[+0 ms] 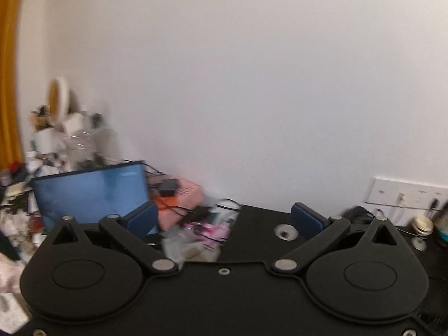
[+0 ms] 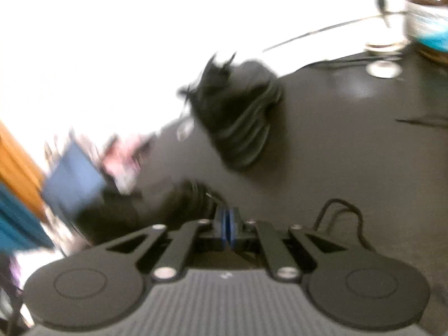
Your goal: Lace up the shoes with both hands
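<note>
In the right wrist view, one black shoe (image 2: 240, 117) lies on the dark table (image 2: 350, 145) ahead, blurred by motion. A second black shoe (image 2: 179, 204) sits just left of my right gripper (image 2: 228, 224), whose blue pads are pressed together. A black lace (image 2: 345, 210) loops on the table to its right; I cannot tell whether any lace is pinched between the pads. In the left wrist view, my left gripper (image 1: 225, 218) is wide open with nothing between its fingers, raised and facing the white wall. No shoe shows clearly there.
A blue box (image 1: 89, 196), an orange package (image 1: 182, 198) with cables and loose clutter crowd the table's left side. A wall socket plate (image 1: 406, 196), a jar lid (image 1: 422, 224) and a container (image 2: 425, 19) are at the right. An orange curtain (image 1: 8, 70) hangs far left.
</note>
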